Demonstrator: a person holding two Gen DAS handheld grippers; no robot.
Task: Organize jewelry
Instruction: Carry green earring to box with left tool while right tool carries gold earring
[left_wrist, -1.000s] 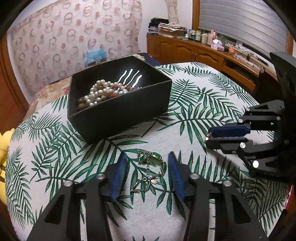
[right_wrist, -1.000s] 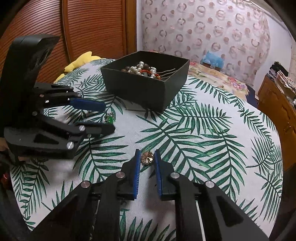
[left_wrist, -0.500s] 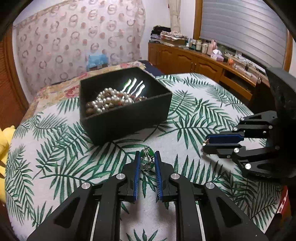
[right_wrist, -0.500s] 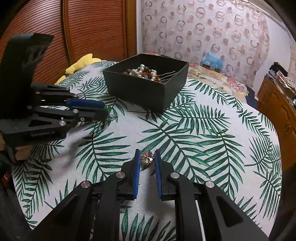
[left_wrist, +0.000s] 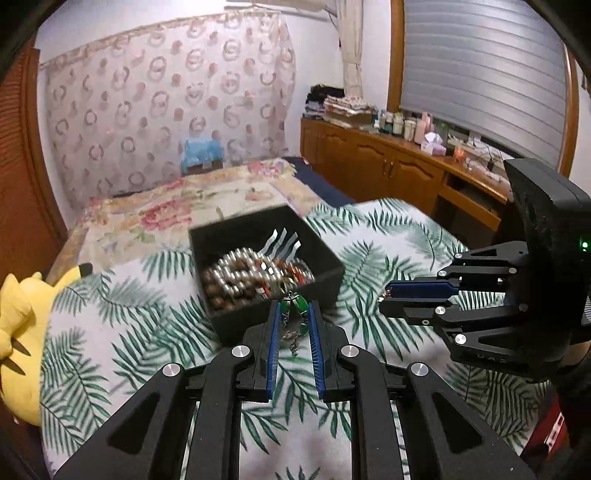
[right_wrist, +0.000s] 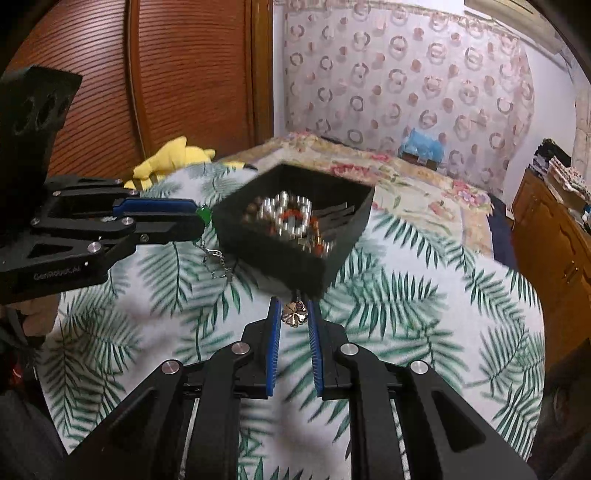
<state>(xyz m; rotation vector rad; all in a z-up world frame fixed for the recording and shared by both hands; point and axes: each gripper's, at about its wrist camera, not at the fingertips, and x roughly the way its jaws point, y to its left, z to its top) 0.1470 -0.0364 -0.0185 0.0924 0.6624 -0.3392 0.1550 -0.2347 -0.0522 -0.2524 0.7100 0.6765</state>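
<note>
While the left gripper (left_wrist: 293, 314) pinches a green-stoned bracelet (left_wrist: 293, 303) (its chain dangles free), the right gripper (right_wrist: 294, 314) clamps a flower-shaped brooch (right_wrist: 294, 314). Both hang just short of the black box (left_wrist: 321, 275) of beads on the palm-print cloth (left_wrist: 110, 332).

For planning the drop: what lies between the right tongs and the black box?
Only bare leaf-print cloth separates the right tongs, shut on the flower brooch, from the black box, per the right wrist view.
</note>
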